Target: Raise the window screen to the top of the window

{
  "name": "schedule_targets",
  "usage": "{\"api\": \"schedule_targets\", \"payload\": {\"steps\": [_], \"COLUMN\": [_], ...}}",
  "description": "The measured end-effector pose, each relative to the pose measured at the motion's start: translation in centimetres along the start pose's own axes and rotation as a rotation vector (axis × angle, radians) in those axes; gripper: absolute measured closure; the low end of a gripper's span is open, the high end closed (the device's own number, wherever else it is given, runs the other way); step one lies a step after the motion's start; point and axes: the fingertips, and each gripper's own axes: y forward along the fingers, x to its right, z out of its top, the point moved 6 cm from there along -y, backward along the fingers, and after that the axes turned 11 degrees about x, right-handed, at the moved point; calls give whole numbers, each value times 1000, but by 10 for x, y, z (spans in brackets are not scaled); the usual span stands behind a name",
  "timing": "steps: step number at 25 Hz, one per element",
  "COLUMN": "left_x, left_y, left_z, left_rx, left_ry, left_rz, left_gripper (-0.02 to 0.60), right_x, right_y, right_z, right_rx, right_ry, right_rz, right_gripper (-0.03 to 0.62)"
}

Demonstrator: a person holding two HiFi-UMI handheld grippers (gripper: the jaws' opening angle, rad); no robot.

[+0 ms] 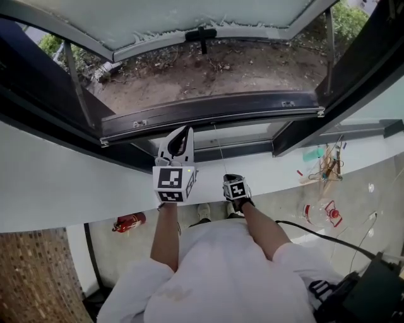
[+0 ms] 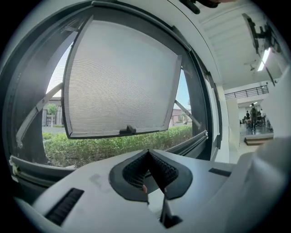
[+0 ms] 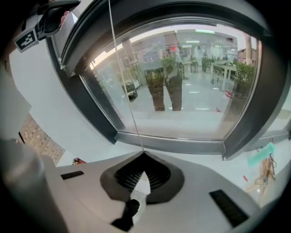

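The window stands open, and a grey mesh panel (image 2: 120, 77) tilts outward with a black handle (image 2: 129, 130) on its lower edge. From above, the same panel (image 1: 189, 16) and handle (image 1: 202, 35) hang over bare ground. A thin white cord (image 3: 125, 86) runs down in front of the glass into my right gripper (image 3: 143, 154), which is shut on it. That gripper (image 1: 231, 180) sits low in front of the white sill, with the cord (image 1: 221, 154) rising from it. My left gripper (image 1: 183, 131) is held higher by the dark lower frame (image 1: 208, 113), shut (image 2: 148, 151) with nothing between its fingers.
A white sill (image 1: 63, 183) runs across below the window. A red fire extinguisher (image 1: 129, 222) lies on the floor at the left. Small tools and a teal item (image 1: 325, 167) clutter the sill at right. Black cables and gear (image 1: 372, 284) are at lower right.
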Motion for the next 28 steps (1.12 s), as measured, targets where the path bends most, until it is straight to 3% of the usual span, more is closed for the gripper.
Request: {"api": "schedule_targets", "payload": {"steps": [2,5,7,13,21,28], "left_x": [9,26,35,41,42,51], "left_y": [3,8,14,26,36,46], "left_z": [-2,-10,-16,-38,-45,-60], "left_rx": [-46,-160,-227,-379,-455,-560], "left_ry": [74,264,386,570,776,1156], "left_rz": [-49,-142,-187,-228,-158,-80], "left_gripper": [583,583,495,459,445,446], "right_x": [0,1,2,8,10,3], "right_y": [-1,-5,-5,-11,-20,-18], "right_z": [-1,-4,-5,-13,-14,-17], "right_rx": [13,23,34,37,94,102], "right_ry": [-5,-3,-10,-9,-36,-7], "right_rz": [6,11,6,-6,6,24], "right_gripper": [594,592,592,592,592,592]}}
